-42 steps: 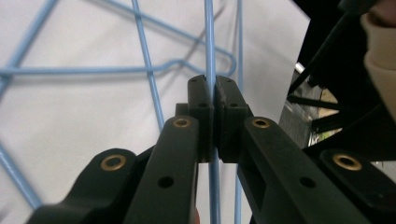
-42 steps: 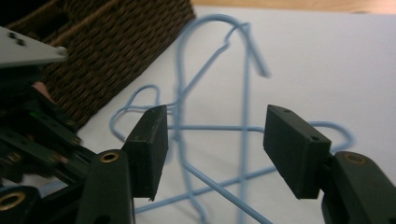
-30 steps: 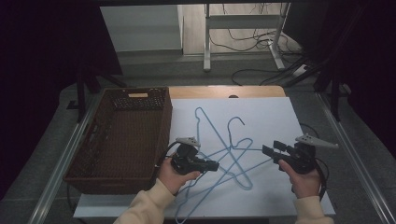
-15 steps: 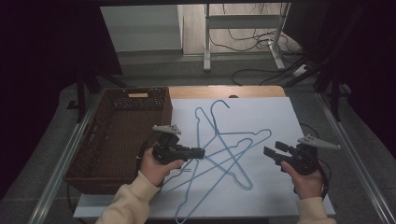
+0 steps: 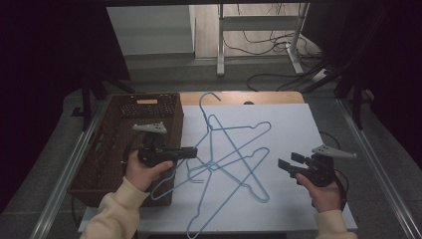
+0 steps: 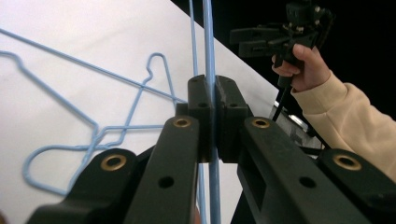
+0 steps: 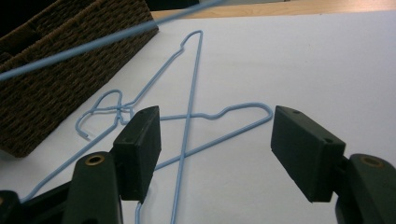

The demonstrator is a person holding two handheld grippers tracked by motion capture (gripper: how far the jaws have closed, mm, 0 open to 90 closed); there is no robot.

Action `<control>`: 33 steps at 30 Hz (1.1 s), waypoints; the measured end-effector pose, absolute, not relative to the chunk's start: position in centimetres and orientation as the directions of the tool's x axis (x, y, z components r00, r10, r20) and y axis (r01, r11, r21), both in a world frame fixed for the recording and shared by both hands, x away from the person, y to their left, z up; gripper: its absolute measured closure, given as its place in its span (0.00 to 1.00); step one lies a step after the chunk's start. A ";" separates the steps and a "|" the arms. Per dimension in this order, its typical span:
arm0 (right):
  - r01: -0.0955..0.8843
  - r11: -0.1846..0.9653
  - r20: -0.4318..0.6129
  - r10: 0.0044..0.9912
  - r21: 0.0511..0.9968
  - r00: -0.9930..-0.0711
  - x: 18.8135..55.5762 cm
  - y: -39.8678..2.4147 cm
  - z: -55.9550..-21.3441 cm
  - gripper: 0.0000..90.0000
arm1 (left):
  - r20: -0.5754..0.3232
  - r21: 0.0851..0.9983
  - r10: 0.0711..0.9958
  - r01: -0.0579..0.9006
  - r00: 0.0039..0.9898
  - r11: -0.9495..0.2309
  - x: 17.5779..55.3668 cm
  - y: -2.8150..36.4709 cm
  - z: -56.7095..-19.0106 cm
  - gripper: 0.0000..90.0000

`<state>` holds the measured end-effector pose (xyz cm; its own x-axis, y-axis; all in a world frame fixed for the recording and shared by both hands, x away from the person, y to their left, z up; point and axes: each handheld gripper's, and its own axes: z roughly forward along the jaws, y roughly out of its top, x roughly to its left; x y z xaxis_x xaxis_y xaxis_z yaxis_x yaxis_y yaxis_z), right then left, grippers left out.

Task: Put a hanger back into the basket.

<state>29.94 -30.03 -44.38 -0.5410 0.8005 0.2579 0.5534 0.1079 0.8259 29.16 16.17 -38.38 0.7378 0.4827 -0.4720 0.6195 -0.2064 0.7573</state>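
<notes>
Your left gripper (image 5: 191,152) is clenched on the wire of a blue hanger (image 5: 234,132), the thin rod pinched flat between its two pads (image 6: 200,100) in the left gripper view. That held hanger is lifted and tilted: its hook points toward the far edge of the worktop (image 5: 298,124), near the middle of that edge, and its long axis runs from there down toward your left hand (image 5: 142,172). Two more blue hangers (image 5: 226,191) lie crossed on the white sheet near the middle and the near edge, one with its hook (image 7: 100,109) curled close to the basket side, another stretching toward the near edge. Their wires overlap the held one, so you cannot tell where they touch.

A brown wicker basket (image 5: 114,144) sits along the left edge of the worktop, just beside your left gripper.

Your right gripper (image 5: 288,164) hovers over the near right part of the sheet, jaws spread wide with nothing between them; in the right gripper view the crossed wires lie on the sheet beyond its pads (image 7: 140,151).
</notes>
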 end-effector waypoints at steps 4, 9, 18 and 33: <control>0.556 0.115 0.255 0.801 0.823 -0.542 30.0 -30.0 -44.5 0.38 | -0.478 0.757 0.500 0.628 0.722 -0.183 29.2 17.7 -38.3 0.96; 0.560 0.122 0.252 0.801 0.820 -0.543 30.1 -29.8 -44.6 0.38 | -0.487 0.755 0.508 0.635 0.710 -0.164 29.2 19.5 -38.2 0.97; 0.565 0.142 0.246 0.796 0.813 -0.554 30.3 -29.5 -44.9 0.37 | -0.493 0.757 0.527 0.640 0.692 -0.133 29.2 21.8 -38.0 0.96; 0.579 0.175 0.239 0.788 0.796 -0.568 30.4 -29.1 -45.4 0.35 | -0.502 0.767 0.550 0.637 0.667 -0.072 28.9 25.6 -37.9 0.96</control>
